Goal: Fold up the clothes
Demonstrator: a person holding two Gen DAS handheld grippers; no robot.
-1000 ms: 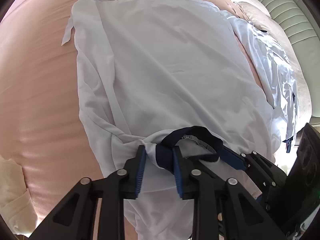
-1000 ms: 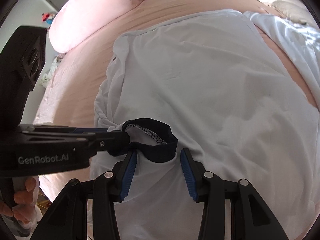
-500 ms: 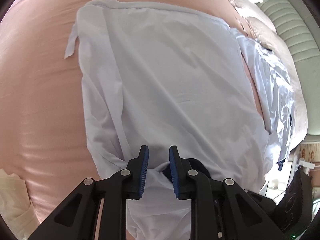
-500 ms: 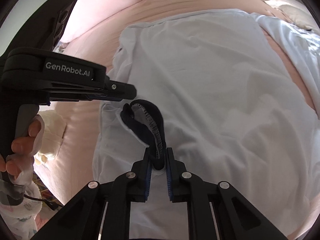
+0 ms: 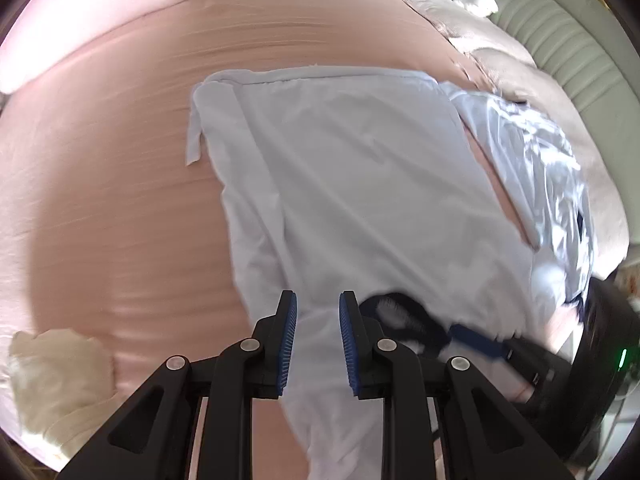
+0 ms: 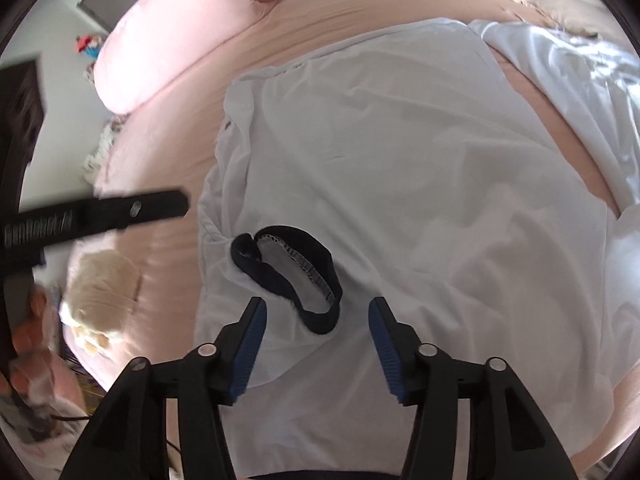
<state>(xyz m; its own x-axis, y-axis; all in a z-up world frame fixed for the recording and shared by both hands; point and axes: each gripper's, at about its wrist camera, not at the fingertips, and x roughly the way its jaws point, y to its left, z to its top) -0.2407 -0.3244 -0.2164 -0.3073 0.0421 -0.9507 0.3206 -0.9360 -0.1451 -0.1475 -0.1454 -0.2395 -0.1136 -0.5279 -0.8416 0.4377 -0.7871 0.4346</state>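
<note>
A white shirt (image 5: 360, 184) lies spread on the pink bed (image 5: 100, 160), its navy collar (image 6: 296, 276) toward me. In the right wrist view my right gripper (image 6: 318, 320) hovers just over the collar. Its jaws are opening and the pads stand clear of the cloth on both sides. My left gripper (image 5: 318, 320) is lifted above the shirt's near edge with a narrow gap between its pads and nothing in them. From the right wrist view the left gripper (image 6: 176, 202) is a blurred black bar over the bed, left of the shirt. The right gripper's blue finger (image 5: 480, 342) shows beside the collar (image 5: 408, 320).
A second, crumpled white garment (image 5: 540, 168) lies right of the shirt. A cream cloth (image 5: 56, 376) sits at the bed's near left corner. A pink pillow (image 6: 172, 40) is at the far left, and a padded headboard (image 5: 560, 40) at the far right. A person's hand (image 6: 28, 320) holds the left gripper's handle.
The right gripper, shut on the collar half a second ago, has let it drop onto the shirt. The left gripper has risen and drawn away from the collar.
</note>
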